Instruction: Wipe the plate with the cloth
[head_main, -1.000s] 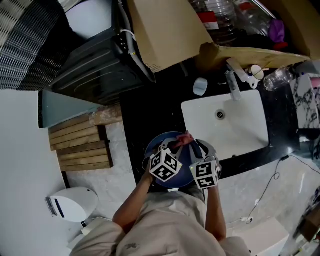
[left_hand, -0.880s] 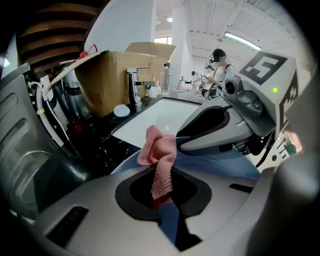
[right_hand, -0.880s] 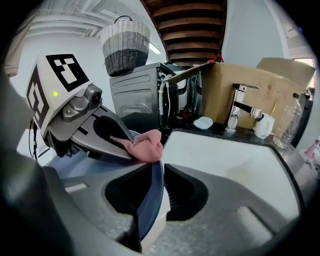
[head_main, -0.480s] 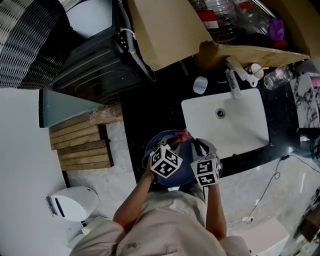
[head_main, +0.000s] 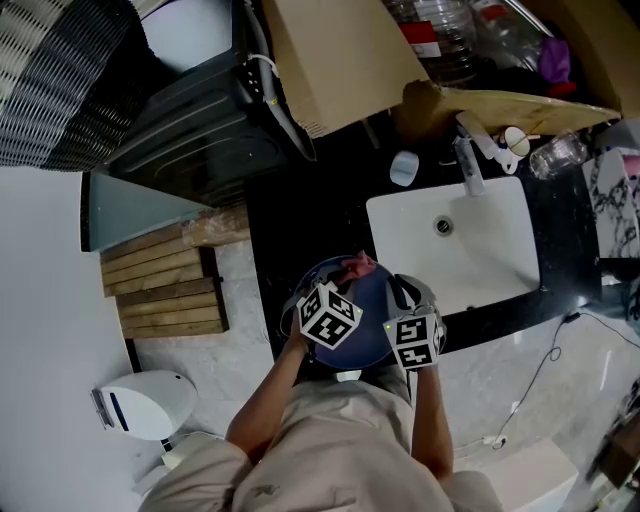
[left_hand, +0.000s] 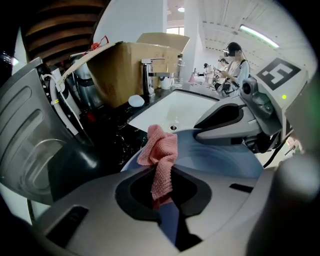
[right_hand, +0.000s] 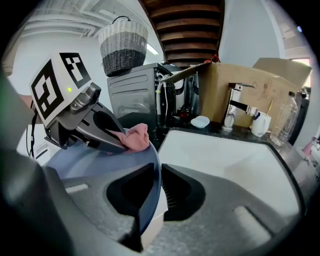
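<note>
Head view: the blue plate (head_main: 372, 312) sat just left of the sink (head_main: 480, 265), with the pink cloth (head_main: 355, 268) on its far rim. Left gripper view: the left tool (left_hand: 162, 187) was clamped on the cloth, which draped onto the plate. Right gripper view: the right tool (right_hand: 155, 187) was closed on the plate's rim, left of the sink.

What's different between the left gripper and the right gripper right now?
The left gripper is shut on the pink cloth; the right gripper is shut on the blue plate's rim. The left gripper presses its cloth against the plate's face, while the right gripper only holds the edge, on the side nearer the white sink. Both are shut and meet at the same plate.
</note>
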